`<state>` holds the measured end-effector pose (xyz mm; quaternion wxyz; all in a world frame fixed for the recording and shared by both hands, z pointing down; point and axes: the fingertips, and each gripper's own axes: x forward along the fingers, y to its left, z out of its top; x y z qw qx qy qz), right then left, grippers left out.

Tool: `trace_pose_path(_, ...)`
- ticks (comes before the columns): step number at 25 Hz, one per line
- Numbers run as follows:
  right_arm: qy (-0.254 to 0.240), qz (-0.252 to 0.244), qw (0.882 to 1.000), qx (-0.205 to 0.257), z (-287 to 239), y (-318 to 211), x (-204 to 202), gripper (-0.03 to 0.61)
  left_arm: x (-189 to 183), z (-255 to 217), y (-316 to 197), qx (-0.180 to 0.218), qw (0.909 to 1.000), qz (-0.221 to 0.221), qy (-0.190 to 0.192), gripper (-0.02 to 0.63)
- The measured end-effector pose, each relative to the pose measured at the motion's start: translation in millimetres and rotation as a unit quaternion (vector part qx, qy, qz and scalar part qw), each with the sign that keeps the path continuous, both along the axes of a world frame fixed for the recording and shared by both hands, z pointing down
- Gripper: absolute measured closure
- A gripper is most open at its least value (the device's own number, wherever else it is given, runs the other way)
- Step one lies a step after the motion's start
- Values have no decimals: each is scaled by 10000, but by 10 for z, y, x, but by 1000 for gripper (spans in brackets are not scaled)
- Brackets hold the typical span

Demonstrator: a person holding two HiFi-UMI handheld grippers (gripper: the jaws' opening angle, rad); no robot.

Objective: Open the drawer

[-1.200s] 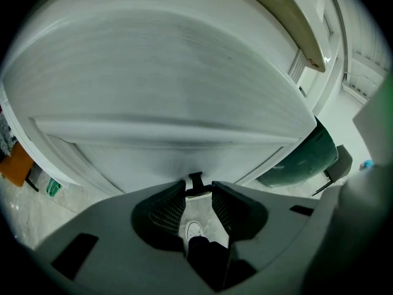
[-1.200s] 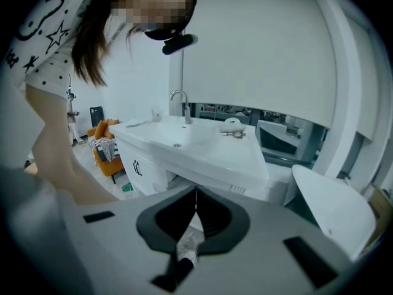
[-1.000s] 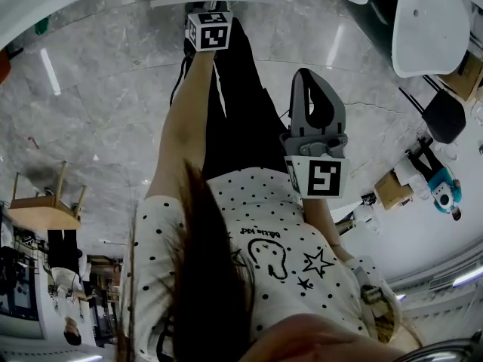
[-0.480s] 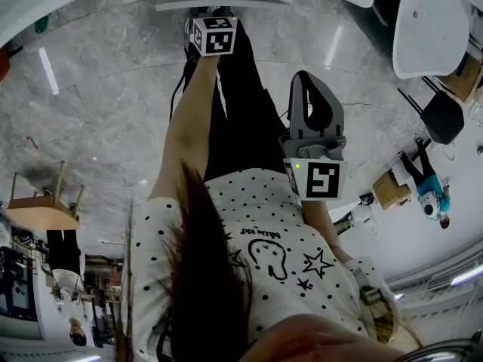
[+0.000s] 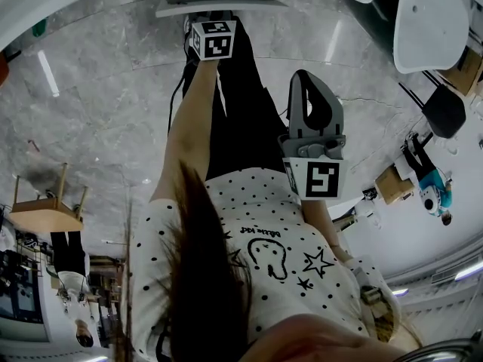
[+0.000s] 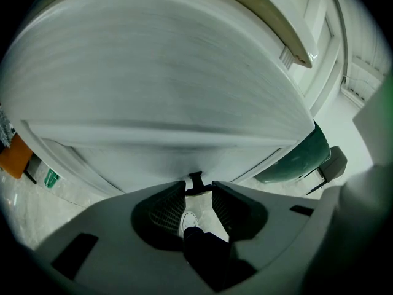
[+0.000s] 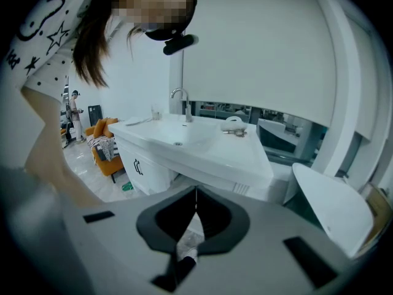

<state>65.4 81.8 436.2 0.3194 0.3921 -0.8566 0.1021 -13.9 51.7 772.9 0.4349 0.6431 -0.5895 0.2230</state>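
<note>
The white drawer front fills the left gripper view. Its small black handle stands right at the tips of my left gripper, and the handle's bar spans the gap from one jaw to the other, so the jaws are closed on it while standing fairly wide. In the head view the left gripper's marker cube is at the end of a stretched arm, just below the drawer at the top edge. My right gripper is held back near the person's chest, with its jaws shut on nothing.
A white sink counter with a faucet lies ahead in the right gripper view, with a white chair to its right. A green chair stands beside the drawer unit. A wooden stool is on the marble floor at left.
In the head view the left marker cube and the drawer's edge have both shifted slightly toward the person. The right gripper has stayed where it was.
</note>
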Motion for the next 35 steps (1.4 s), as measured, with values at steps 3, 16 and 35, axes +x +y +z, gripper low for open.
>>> trace_pose_path(3, -7, 15, 10000, -6, 8, 12, 6, 566, 2, 5, 2, -4, 10000, 37, 8, 474)
trace_pose_path(16, -71, 60, 10000, -5, -3, 0, 99, 566, 1, -25, 34, -219, 9998, 7, -25, 474)
trace_pose_path(35, -178, -93, 9998, 26, -79, 6, 141, 566, -197, -1086, 326, 408, 9983, -423, -60, 611)
